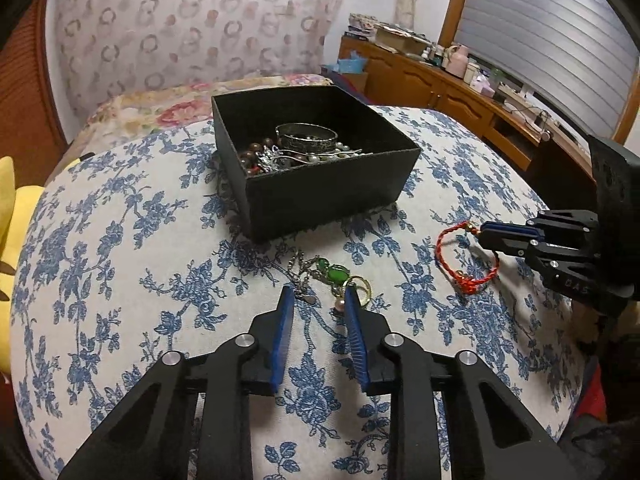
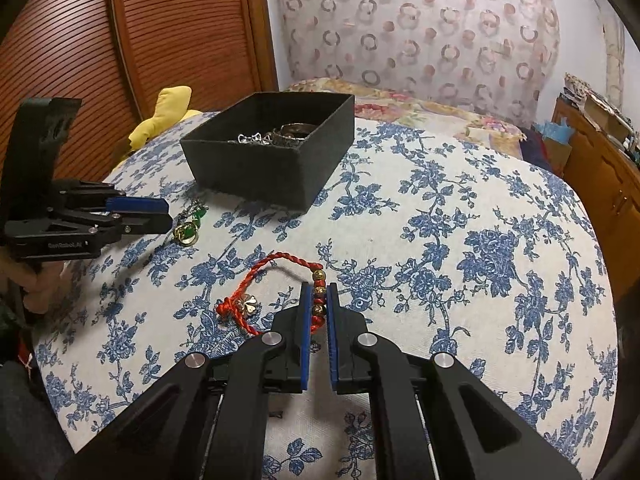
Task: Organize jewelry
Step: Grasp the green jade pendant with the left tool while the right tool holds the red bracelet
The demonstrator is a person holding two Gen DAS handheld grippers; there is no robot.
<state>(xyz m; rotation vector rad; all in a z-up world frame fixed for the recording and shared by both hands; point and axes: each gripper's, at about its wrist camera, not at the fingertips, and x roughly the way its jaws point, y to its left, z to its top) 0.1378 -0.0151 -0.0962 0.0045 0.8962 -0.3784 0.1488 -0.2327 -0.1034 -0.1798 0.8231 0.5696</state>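
1. Where the yellow soft toy (image 2: 168,114) lies at the far left edge, the blue-flowered cloth (image 1: 120,248) covers the surface on which everything rests.
2. The left gripper (image 1: 318,296) has its jaws partly apart, straddling a silver chain (image 1: 300,276) with green stones (image 1: 332,271) and a gold ring (image 1: 362,288); whether the pads press on them I cannot tell.
3. Behind stands the black box (image 1: 320,196), open-topped, holding a dark engraved bangle (image 1: 308,138), brown beads (image 1: 250,156), pearls (image 1: 340,148) and silvery pieces (image 1: 272,158) tangled together.
4. To the right, the red cord bracelet (image 2: 280,276) lies on the cloth, well apart from the box.
5. The right gripper (image 2: 319,292) is clamped on its beaded section (image 2: 319,300).
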